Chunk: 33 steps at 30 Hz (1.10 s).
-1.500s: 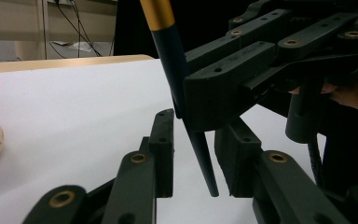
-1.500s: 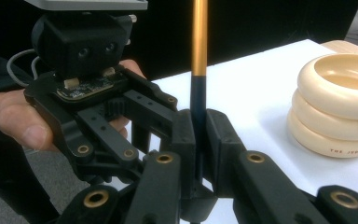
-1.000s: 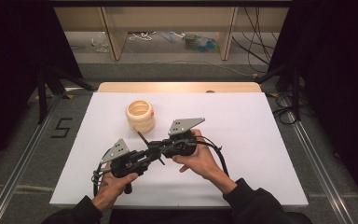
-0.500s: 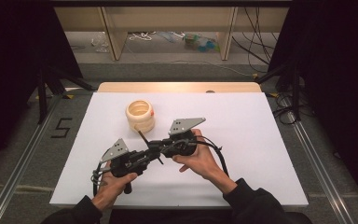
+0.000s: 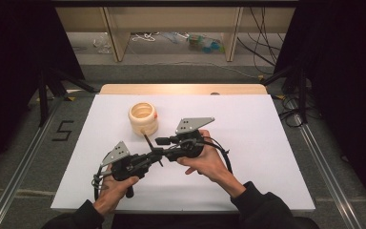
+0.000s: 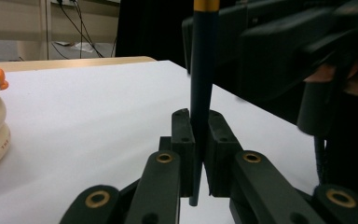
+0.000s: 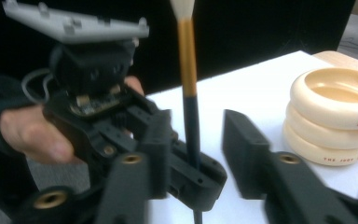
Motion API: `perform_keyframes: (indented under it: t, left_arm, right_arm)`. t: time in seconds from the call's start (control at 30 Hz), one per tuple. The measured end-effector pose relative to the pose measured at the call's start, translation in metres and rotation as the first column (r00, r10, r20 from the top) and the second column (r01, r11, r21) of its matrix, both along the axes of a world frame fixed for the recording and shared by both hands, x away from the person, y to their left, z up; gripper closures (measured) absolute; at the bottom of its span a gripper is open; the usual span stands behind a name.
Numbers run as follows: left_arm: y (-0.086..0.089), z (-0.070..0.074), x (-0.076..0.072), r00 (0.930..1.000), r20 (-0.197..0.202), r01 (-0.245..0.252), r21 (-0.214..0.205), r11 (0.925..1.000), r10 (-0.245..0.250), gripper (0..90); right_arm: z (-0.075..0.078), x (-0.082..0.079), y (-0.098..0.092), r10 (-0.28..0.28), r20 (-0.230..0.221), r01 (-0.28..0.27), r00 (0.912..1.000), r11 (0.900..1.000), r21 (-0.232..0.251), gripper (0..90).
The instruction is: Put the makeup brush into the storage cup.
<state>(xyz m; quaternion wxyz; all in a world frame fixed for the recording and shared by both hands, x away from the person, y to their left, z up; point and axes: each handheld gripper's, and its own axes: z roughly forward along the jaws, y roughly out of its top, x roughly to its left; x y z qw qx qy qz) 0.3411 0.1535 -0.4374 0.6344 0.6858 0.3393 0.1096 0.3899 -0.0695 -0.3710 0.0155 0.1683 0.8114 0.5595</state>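
Black pads of the left gripper [image 6: 198, 154] pinch the dark handle of a brush [image 6: 200, 84], standing upright at frame centre. The right gripper [image 7: 193, 154], jaws just opening, flanks it without pressing. The handover looks nearly finished; the cream jar [image 5: 143, 118], upper left, likely awaits it.

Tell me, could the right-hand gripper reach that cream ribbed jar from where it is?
Probably yes: the right gripper stands open close to the jar, with bare table between; the left gripper holds the brush.
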Motion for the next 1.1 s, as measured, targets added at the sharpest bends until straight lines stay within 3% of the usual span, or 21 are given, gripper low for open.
perform_keyframes:
  t: [0.2, 0.37, 0.5, 0.63, 0.77, 0.87, 1.1]
  left_arm:
    - [0.002, 0.001, 0.001, 0.9998, 0.006, -0.021, 0.014, 0.9997, 0.021, 83.6]
    - [0.005, 0.001, 0.002, 0.9993, 0.017, -0.034, 0.031, 0.9989, 0.034, 83.6]
    - [0.009, 0.002, 0.004, 0.9982, 0.03, -0.052, 0.047, 0.9975, 0.051, 83.6]
    - [0.014, 0.004, 0.005, 0.9969, 0.048, -0.065, 0.059, 0.9962, 0.062, 83.6]
    - [0.018, 0.004, 0.006, 0.9956, 0.043, -0.086, 0.062, 0.9944, 0.083, 83.6]
    - [0.021, 0.004, 0.007, 0.9948, 0.047, -0.094, 0.069, 0.9932, 0.091, 83.6]
    - [0.026, 0.004, 0.01, 0.9922, 0.047, -0.12, 0.087, 0.989, 0.116, 83.5]
  right_arm:
    - [0.01, 0.001, -0.012, -0.037, 0.02, 0.037, 0.9991, 0.9993, 0.0, 51.8]
    - [0.011, 0.001, -0.015, -0.076, 0.041, 0.077, 0.9962, 0.9965, -0.03, 39.1]
    - [0.011, 0.002, -0.019, -0.139, 0.099, 0.146, 0.9853, 0.9872, -0.064, 27.9]
    - [0.012, 0.002, -0.029, -0.166, 0.097, 0.174, 0.9813, 0.9818, -0.077, 23.7]
    - [0.008, 0.003, -0.042, -0.201, 0.124, 0.211, 0.9718, 0.9743, -0.078, 18.4]
    - [0.003, 0.004, -0.053, -0.222, 0.103, 0.23, 0.9695, 0.9704, -0.073, 17.0]
    - [-0.005, 0.003, -0.078, -0.292, 0.104, 0.298, 0.9509, 0.9531, -0.052, 16.6]
